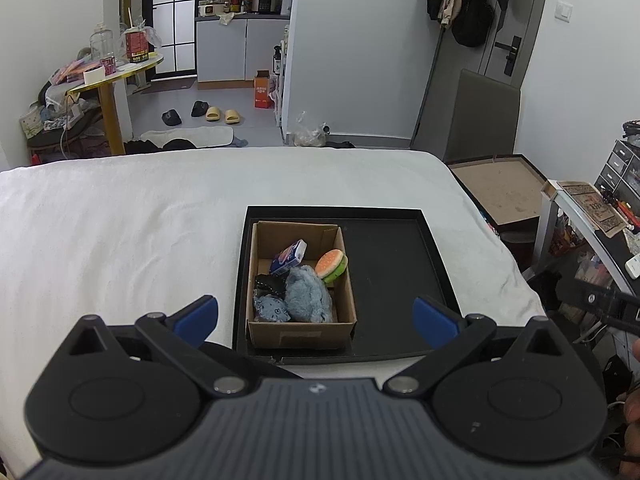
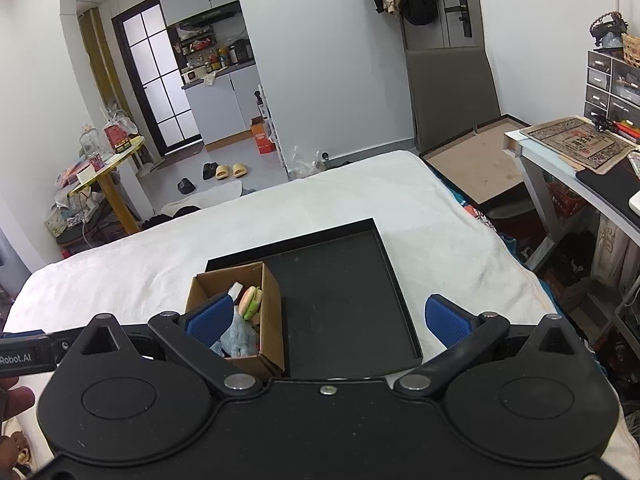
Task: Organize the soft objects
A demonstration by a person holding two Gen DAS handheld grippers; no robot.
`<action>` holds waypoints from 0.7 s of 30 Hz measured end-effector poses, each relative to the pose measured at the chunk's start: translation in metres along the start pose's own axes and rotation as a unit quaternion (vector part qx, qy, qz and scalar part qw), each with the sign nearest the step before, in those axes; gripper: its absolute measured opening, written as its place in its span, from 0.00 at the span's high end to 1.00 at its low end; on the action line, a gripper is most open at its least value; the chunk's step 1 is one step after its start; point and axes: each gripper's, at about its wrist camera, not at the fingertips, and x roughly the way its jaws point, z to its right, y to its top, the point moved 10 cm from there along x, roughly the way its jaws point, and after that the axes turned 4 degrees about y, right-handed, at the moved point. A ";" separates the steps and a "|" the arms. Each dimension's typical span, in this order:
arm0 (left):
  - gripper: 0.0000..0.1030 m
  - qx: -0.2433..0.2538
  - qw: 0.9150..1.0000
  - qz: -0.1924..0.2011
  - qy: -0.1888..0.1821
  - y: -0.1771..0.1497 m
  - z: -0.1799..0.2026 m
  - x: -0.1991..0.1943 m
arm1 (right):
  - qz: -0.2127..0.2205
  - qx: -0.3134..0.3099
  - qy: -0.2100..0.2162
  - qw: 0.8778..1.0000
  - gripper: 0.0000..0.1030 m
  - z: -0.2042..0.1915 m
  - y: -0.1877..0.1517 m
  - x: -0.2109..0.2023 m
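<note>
A brown cardboard box point(image 1: 304, 334) stands in the left half of a black tray point(image 1: 392, 264) on the white bed. Inside it lie a blue fluffy plush point(image 1: 308, 294), a burger toy point(image 1: 331, 266), a small tissue pack point(image 1: 289, 256), a black studded piece point(image 1: 269, 286) and a blue cloth piece point(image 1: 272, 310). My left gripper point(image 1: 316, 318) is open and empty, above the near side of the box. My right gripper point(image 2: 328, 318) is open and empty, above the tray's near edge; the box point(image 2: 272, 300), burger toy point(image 2: 251, 301) and plush point(image 2: 240, 338) show beside its left finger.
The white bed point(image 1: 120, 240) spreads left of the tray. A desk point(image 2: 560, 148) with drawers stands to the right, a flat cardboard box point(image 1: 500, 188) on the floor by it. A yellow round table point(image 1: 116, 72) and slippers point(image 1: 220, 114) are beyond the bed.
</note>
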 end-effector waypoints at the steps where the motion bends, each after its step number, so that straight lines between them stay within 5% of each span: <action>1: 0.00 -0.001 1.000 0.000 0.000 -0.001 0.000 -0.001 | -0.003 0.000 0.001 1.000 0.00 0.000 -0.002 0.000; 21: 0.00 0.013 1.000 0.005 0.015 -0.024 -0.006 -0.008 | -0.030 -0.027 0.003 0.999 0.00 -0.005 -0.027 -0.008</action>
